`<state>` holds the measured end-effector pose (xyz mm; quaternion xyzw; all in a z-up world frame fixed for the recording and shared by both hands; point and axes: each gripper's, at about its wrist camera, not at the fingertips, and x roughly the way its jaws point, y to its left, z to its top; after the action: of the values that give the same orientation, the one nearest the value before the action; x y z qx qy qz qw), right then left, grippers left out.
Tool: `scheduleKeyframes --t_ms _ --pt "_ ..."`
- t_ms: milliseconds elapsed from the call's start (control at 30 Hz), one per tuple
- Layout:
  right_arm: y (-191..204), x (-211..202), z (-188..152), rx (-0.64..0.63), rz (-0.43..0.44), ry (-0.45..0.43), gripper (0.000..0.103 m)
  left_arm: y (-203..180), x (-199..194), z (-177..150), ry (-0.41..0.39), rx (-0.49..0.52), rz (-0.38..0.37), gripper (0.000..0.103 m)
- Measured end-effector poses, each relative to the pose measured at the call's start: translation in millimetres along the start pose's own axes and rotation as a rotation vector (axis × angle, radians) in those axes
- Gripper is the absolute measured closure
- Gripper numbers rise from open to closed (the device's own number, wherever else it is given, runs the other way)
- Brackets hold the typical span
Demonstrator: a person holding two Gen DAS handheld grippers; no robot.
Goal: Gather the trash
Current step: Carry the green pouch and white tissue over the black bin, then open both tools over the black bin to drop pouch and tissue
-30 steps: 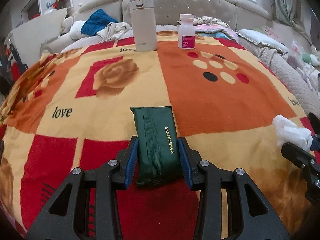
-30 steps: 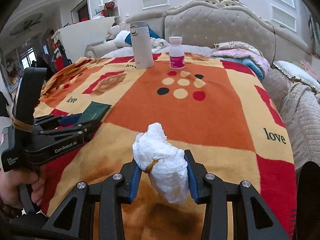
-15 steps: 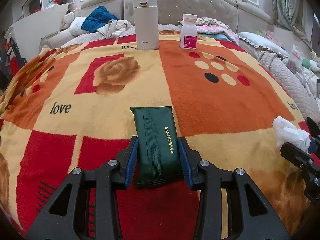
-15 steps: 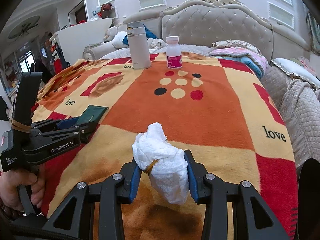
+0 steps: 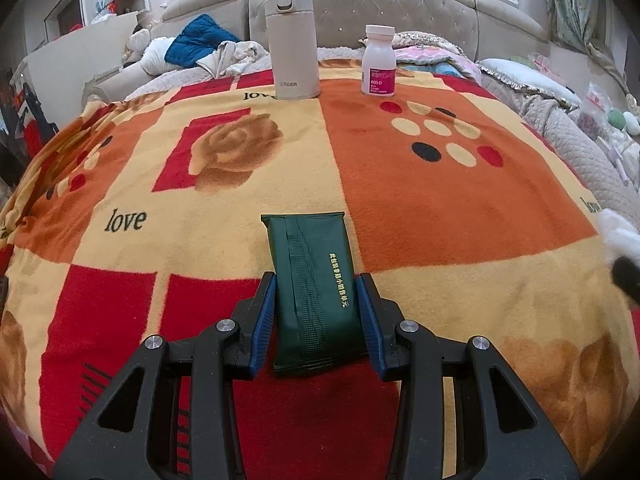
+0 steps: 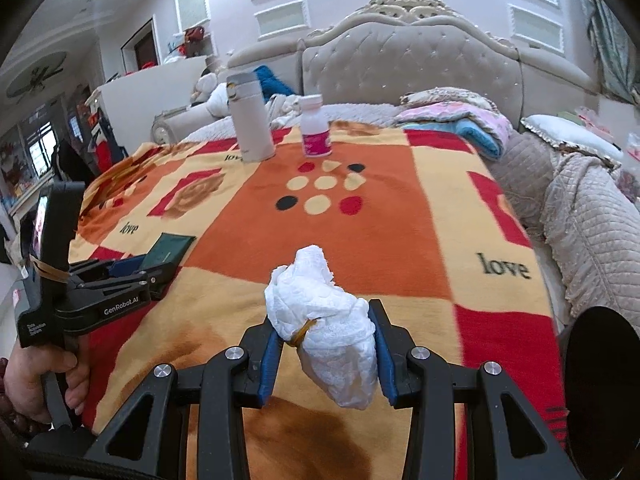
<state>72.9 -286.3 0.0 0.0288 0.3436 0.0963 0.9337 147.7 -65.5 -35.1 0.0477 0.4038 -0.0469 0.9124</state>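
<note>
our left hand-held gripper (image 5: 316, 312) pinches a flat dark green tissue pack with yellow lettering (image 5: 312, 292), its blue pads (image 5: 266, 320) pressed against the pack's long sides; the pack's far end reaches out over the fleece blanket patterned in red, orange and yellow squares (image 5: 440, 208). our right hand-held gripper (image 6: 326, 354) is closed on a crumpled white paper tissue wad (image 6: 328, 328), a trace of a yellow-brown band showing at its left side, and the wad juts up above the fingers, clear of the blanket. in the right wrist view we see a bare hand (image 6: 38, 376) gripping the left tool's handle at the lower left. farther out, near the blanket's far edge, a tall beige insulated flask (image 5: 292, 40) stands upright, with a white plastic pill bottle with a pink label (image 5: 379, 62) just to its right. behind them rises a tufted grey headboard (image 6: 412, 64), with folded bedding (image 6: 452, 120) to the right.
</note>
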Motion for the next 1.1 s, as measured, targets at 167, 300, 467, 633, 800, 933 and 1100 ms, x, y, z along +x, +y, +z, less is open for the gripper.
scheduleKeyframes --t_ms 167,300,467,633,800,933,1100 --pt "-24 -22 -3 0.034 -0.033 -0.029 0.064 -18 -12 2 -0.041 0.070 0.033 0.065" --pt "-51 -44 -12 0.073 -0.071 -0.048 0.064 -42 -34 11 -0.078 0.086 -0.007 0.065" --pt "-88 -69 -26 0.136 -0.125 -0.065 0.064 -97 -64 27 -0.126 0.139 -0.131 0.066" --pt "-133 -96 -47 0.233 -0.208 -0.071 0.064 -175 -75 38 -0.116 0.222 -0.302 0.066" --pt "-165 -110 -60 0.314 -0.300 -0.069 0.064 -247 -71 44 -0.088 0.305 -0.409 0.066" --pt "-195 -112 -70 0.410 -0.391 -0.035 0.063 -292 -65 43 -0.056 0.308 -0.487 0.066" --pt "-230 -115 -76 0.499 -0.424 -0.052 0.063 -325 -60 27 -0.026 0.328 -0.594 0.066"
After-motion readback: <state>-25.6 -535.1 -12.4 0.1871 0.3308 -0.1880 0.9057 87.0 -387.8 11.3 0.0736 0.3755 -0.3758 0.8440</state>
